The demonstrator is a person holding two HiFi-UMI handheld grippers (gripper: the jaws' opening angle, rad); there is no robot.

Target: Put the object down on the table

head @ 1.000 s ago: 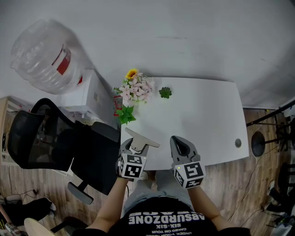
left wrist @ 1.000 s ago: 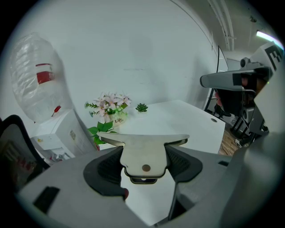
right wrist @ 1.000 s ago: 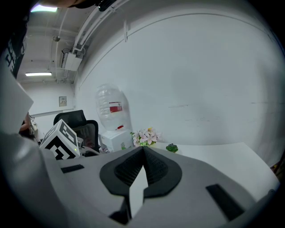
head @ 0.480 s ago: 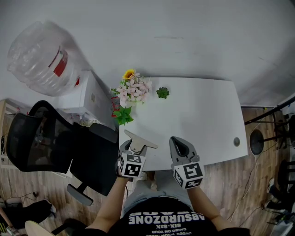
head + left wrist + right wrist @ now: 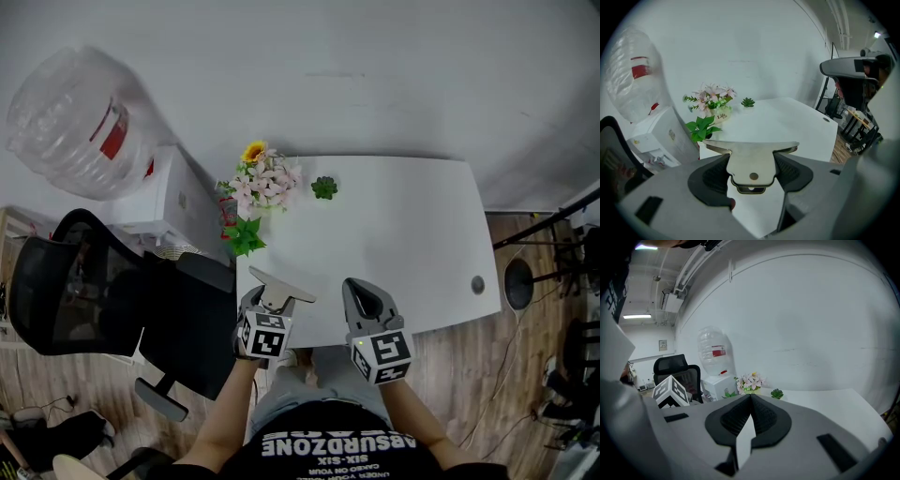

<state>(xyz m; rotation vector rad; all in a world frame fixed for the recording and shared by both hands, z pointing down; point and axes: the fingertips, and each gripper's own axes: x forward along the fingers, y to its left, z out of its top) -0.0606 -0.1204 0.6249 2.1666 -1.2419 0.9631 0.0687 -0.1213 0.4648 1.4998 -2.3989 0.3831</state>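
Hardly anything has shifted over the last second: both tongs sit a touch further left in the head view, and the hold is unchanged. The left tongs (image 5: 270, 305) are clamped on the narrow stem of a flat T-shaped metal plate (image 5: 752, 161), its wide crossbar pointing away toward the far side. The plate hangs over the near left corner of the white tabletop (image 5: 403, 225) and does not appear to rest on it. The right tongs (image 5: 749, 411) are pressed together with nothing between them, just right of the left pair at the near edge. A flower arrangement (image 5: 262, 178) and a small green succulent (image 5: 324, 187) stand well apart at the far left. The put-down looks not yet begun; the next move likely calls for carrying the plate forward over bare tabletop, lowering it flat, then opening the left pair.
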